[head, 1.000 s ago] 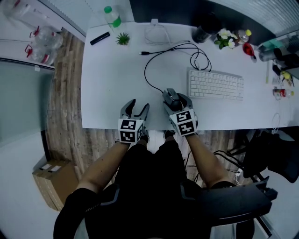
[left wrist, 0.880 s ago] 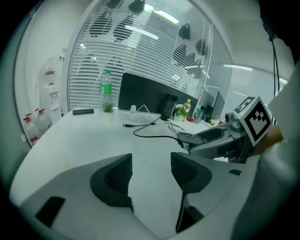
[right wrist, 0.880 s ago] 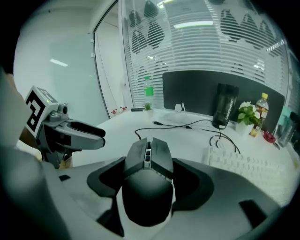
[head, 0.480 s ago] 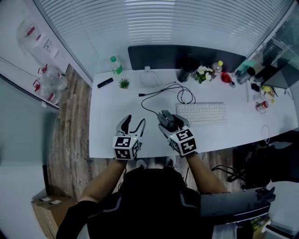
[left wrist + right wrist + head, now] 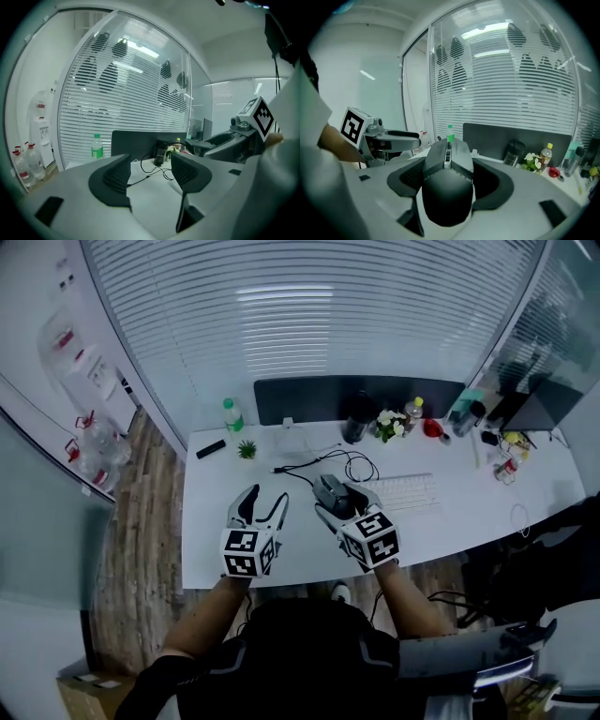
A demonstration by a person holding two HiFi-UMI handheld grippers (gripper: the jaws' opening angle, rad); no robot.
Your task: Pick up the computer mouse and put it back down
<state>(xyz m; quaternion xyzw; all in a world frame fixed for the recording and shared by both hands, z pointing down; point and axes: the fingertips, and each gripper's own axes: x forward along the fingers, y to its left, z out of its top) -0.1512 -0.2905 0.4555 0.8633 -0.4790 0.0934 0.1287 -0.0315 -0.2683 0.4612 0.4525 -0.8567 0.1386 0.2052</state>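
Note:
The dark grey computer mouse is held above the white desk, and its black cable trails back across the desk. My right gripper is shut on the mouse. In the right gripper view the mouse fills the gap, with the pads pressing on both its sides. My left gripper hovers beside it on the left, open and with nothing in it. In the left gripper view its jaws stand apart over bare desk.
A white keyboard lies right of the mouse. At the desk's back stand a green-capped bottle, a small plant, a black stick-like object, a dark cup and flowers, before a dark panel.
Both grippers have risen well above the desk, the right one carrying the mouse up with it. The desk now looks smaller and further below.

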